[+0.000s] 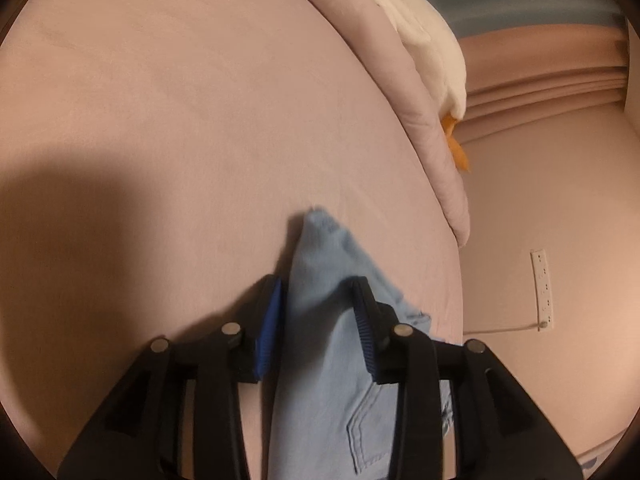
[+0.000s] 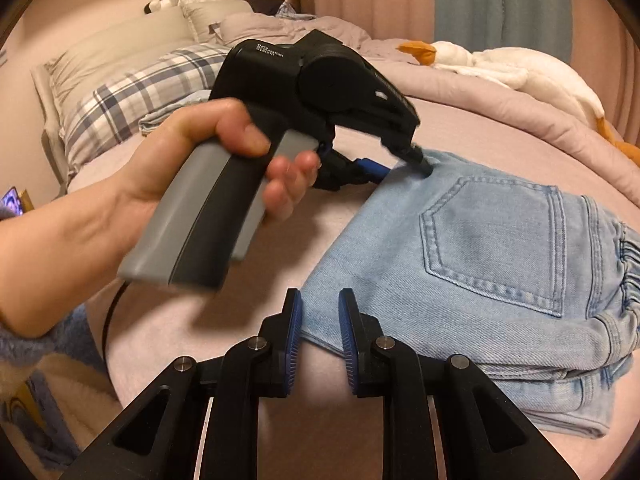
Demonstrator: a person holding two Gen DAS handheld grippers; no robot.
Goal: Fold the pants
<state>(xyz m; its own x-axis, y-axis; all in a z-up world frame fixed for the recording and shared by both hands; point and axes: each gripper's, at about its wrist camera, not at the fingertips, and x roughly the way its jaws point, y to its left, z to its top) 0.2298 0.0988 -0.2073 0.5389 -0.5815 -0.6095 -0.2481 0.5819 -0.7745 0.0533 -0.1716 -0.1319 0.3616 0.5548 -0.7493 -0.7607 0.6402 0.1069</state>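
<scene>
Light blue denim pants [image 2: 492, 256] lie folded in a stack on the pink bed, back pocket up. My left gripper [image 1: 316, 292] straddles the far corner of the pants [image 1: 320, 320]; its jaws stand apart with the denim between them, not clamped. It also shows in the right wrist view [image 2: 404, 164], held in a hand at the fold's far corner. My right gripper [image 2: 319, 308] is open, its blue pads [image 2: 294, 344] on either side of the near left corner of the folded pants.
A pink bedsheet [image 1: 180, 120] covers the bed. A rolled pink duvet [image 1: 424, 120] and a white goose plush [image 2: 500, 68] lie along the far side. Plaid pillows [image 2: 132, 96] sit at the headboard. A power strip [image 1: 542, 288] hangs on the wall.
</scene>
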